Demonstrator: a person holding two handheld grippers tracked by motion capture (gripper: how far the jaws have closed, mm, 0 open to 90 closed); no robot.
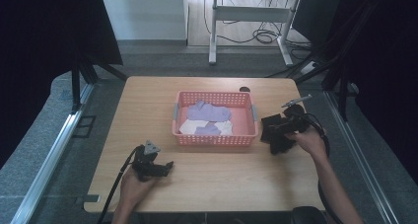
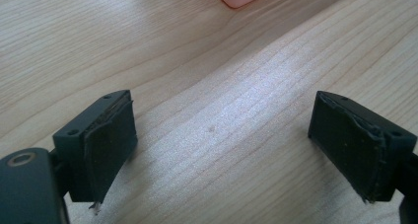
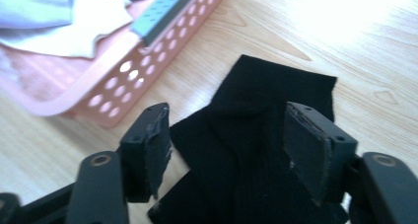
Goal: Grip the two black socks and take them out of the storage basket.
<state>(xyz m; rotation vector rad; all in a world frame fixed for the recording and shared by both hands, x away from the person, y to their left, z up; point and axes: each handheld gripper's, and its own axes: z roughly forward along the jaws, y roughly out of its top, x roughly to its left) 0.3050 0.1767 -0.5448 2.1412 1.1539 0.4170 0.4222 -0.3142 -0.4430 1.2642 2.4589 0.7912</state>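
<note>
At frame centre, pale wooden table (image 1: 207, 184) on grey floor (image 1: 44, 150) — right gripper (image 3: 226, 145) parted above flat black fabric sock (image 3: 256, 135), pads clear; left gripper (image 2: 222, 145) wide, empty.

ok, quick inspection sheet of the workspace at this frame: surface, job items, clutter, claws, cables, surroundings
Surface: wooden table, bare at the front.
Job's things: black sock flat on the table beside the pink basket; purple sock and white cloth inside the basket.
Clutter: nothing seen.
Claws: left claw open over bare wood; right claw open above the black sock, pads clear of it.
Cables: one trails from each claw; more lie on the floor behind.
Surroundings: black curtains at the sides, white table frame behind.
</note>
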